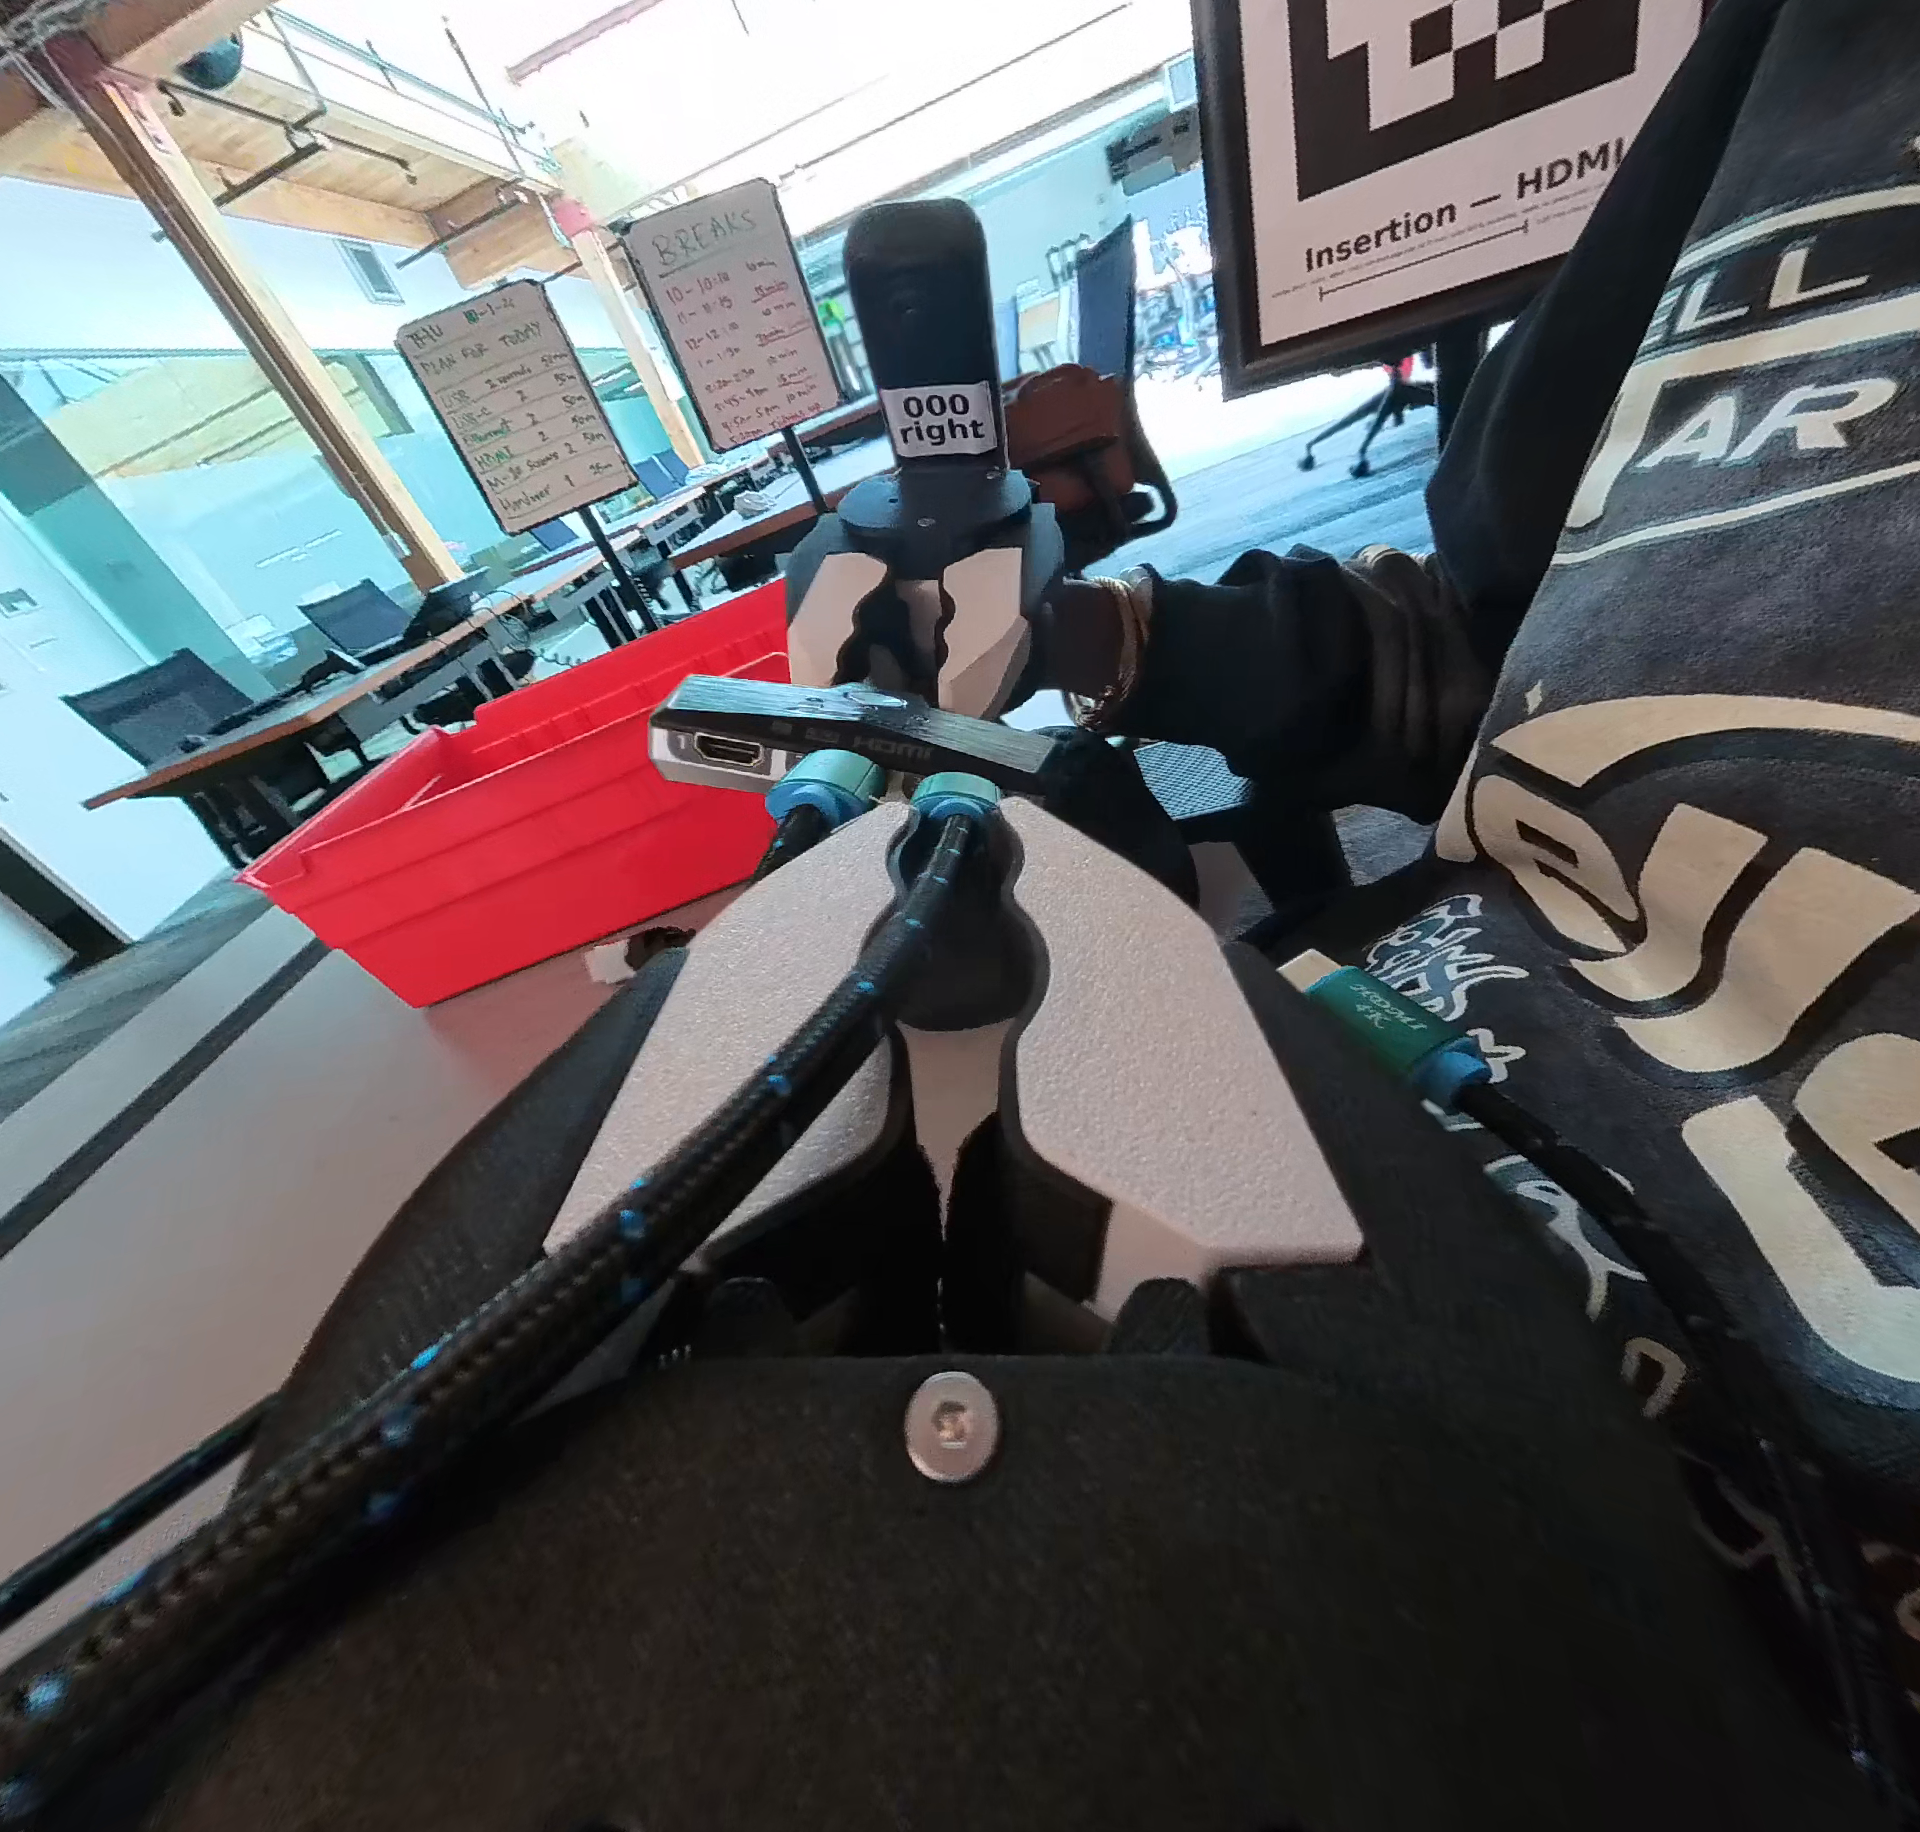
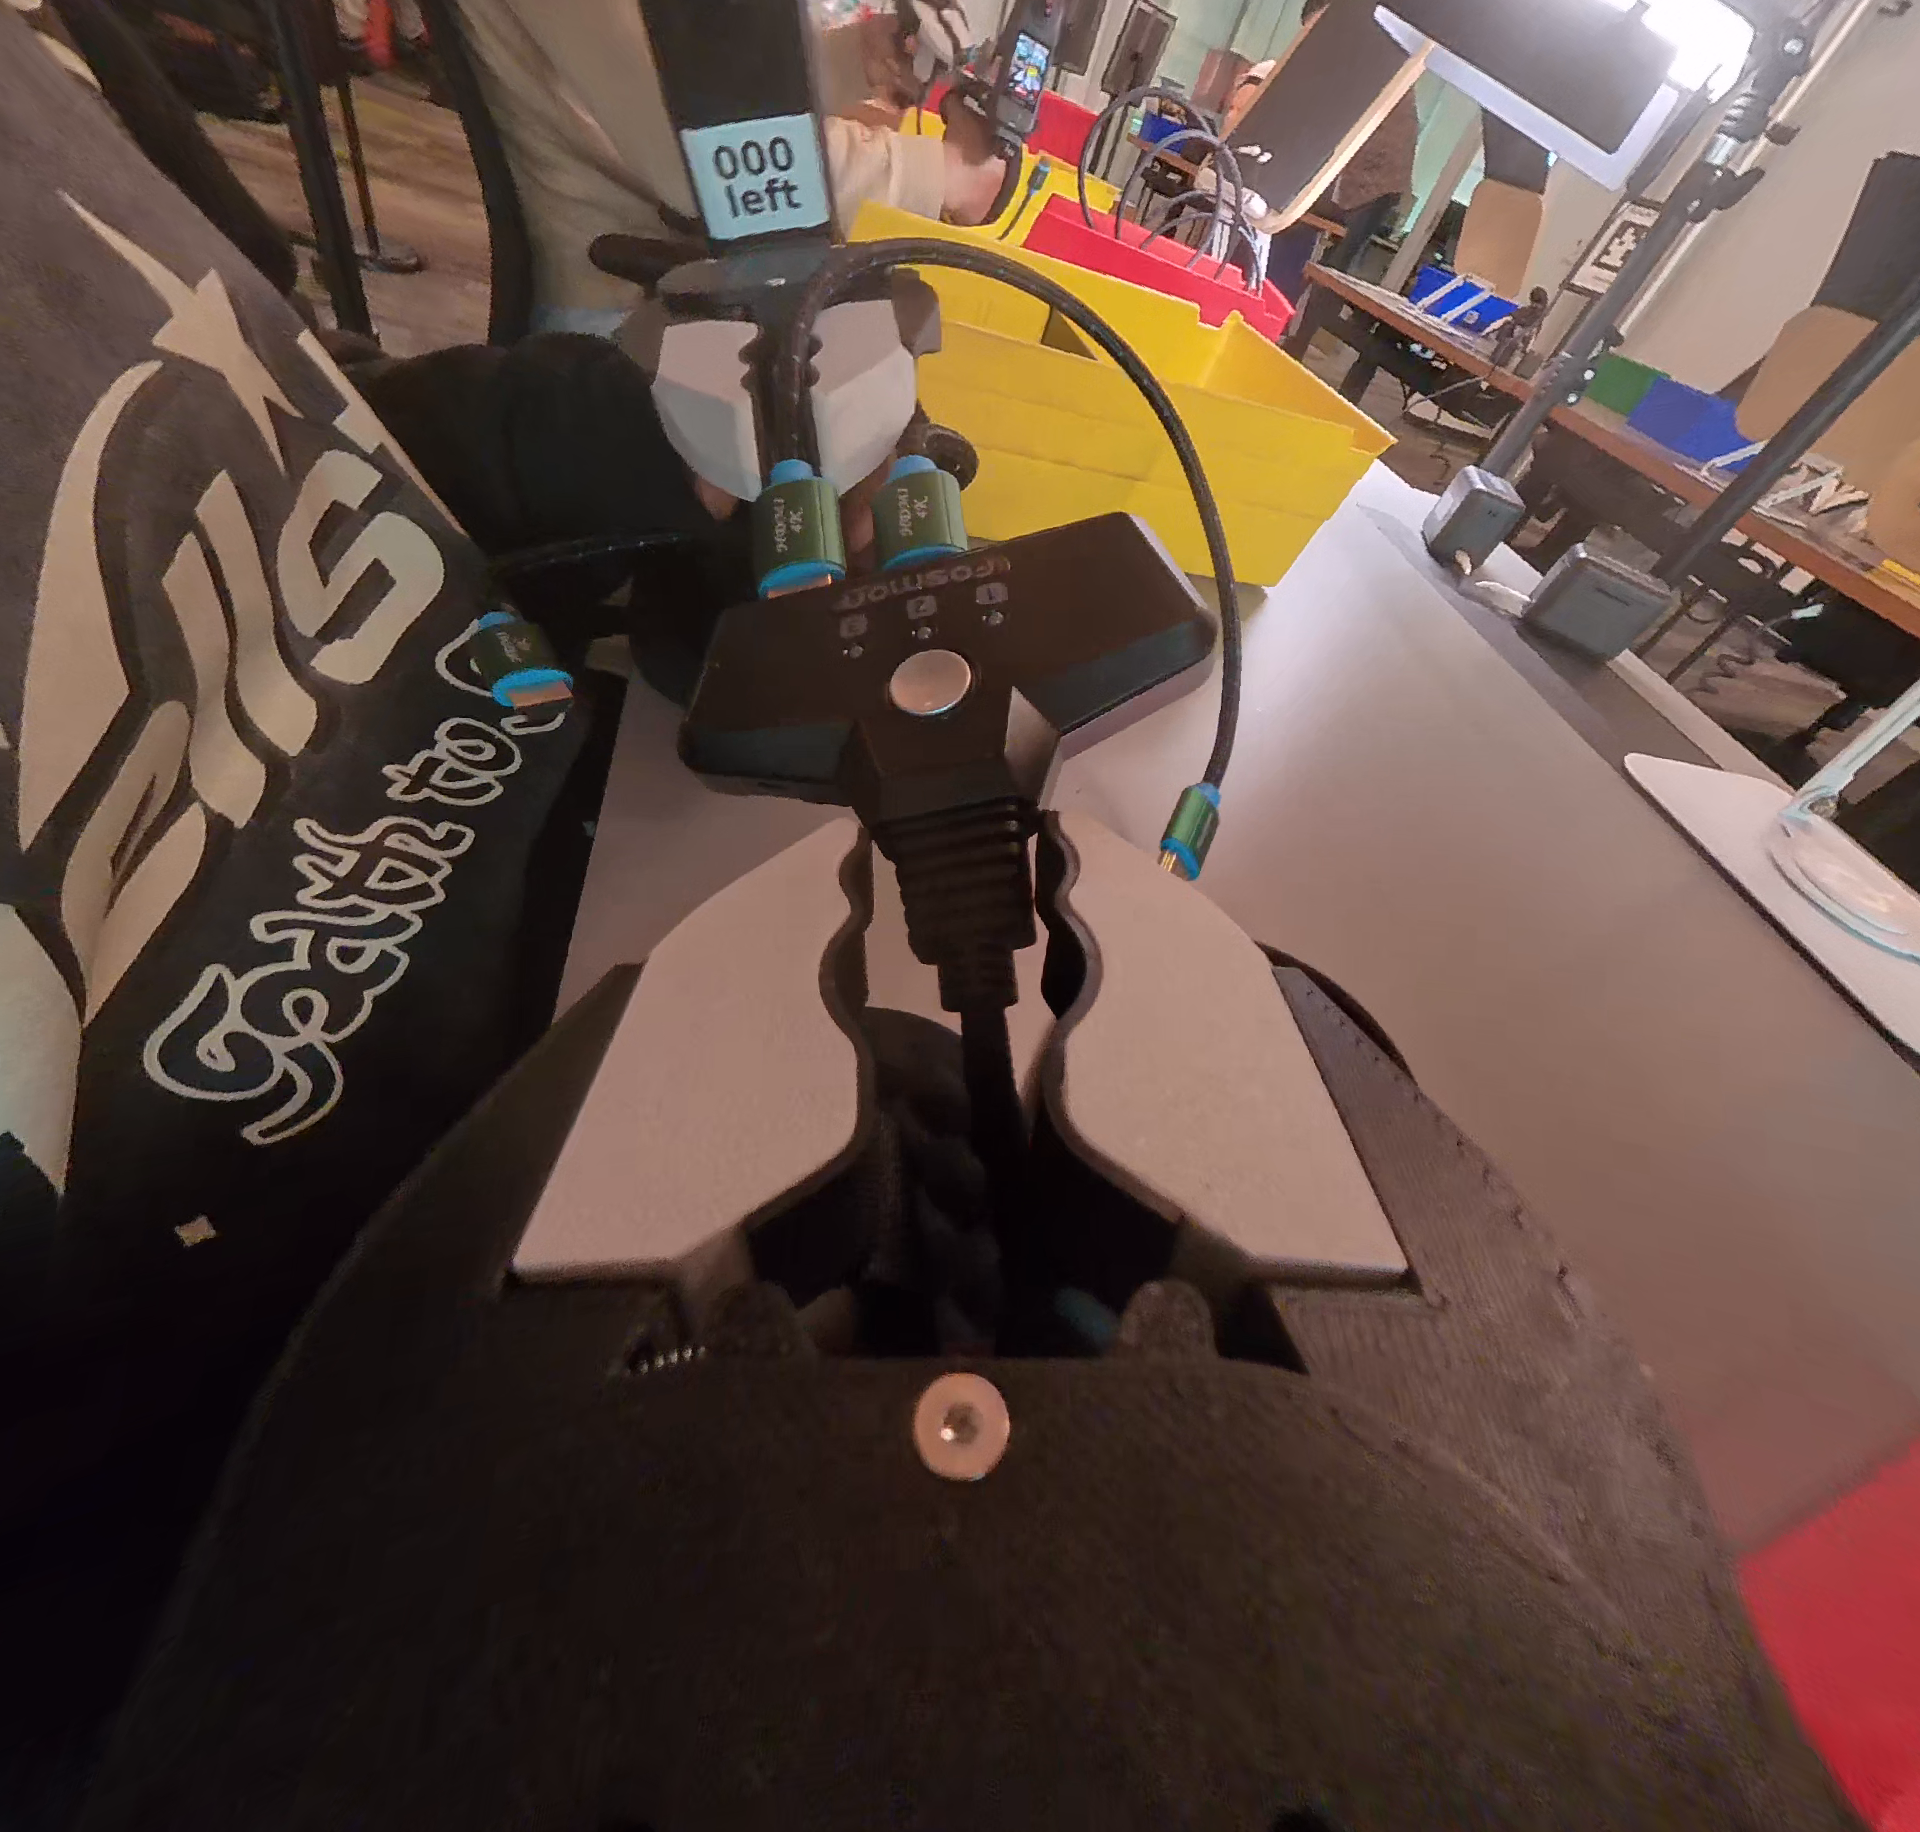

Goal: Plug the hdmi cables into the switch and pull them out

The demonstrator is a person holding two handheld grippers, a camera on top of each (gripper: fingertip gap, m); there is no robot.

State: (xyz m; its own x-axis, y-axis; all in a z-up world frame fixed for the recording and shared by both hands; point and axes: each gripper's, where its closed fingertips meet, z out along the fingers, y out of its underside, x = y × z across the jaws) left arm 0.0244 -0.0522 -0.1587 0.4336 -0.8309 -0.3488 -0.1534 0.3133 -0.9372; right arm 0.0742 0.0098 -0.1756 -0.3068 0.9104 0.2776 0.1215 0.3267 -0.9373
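The surface [image 2: 1455,951] is a smooth, matte grey top with a dark band along its far edge. A glossy yellow plastic bin [image 2: 1122,432] with stepped walls stands on it behind the switch, and a red plastic bin [image 1: 540,816] of the same moulded shape shows in the left wrist view beyond the left tool.

The switch [image 2: 935,639] is a flat, black, T-shaped box with a round metal button on top, held clear above the surface near its edge by the person's dark printed garment. The right tool [image 2: 951,868] is clamped on the ribbed black strain relief of the switch's own lead, its pale, wavy-edged fingers [image 2: 727,1055] pressed to both sides, pointing level toward the left tool.

The left tool [image 1: 951,832] faces it from the other side, its fingers closed on a braided black-and-blue cable [image 1: 623,1211] just behind a green metal plug [image 2: 795,541] with blue collars. That plug sits at the switch's port edge; how deep it is seated cannot be told. A second green plug [image 2: 920,520] stands beside it at the next port. A third plug [image 2: 520,665] lies loose against the garment, and a fourth [image 2: 1190,826] dangles over the surface.
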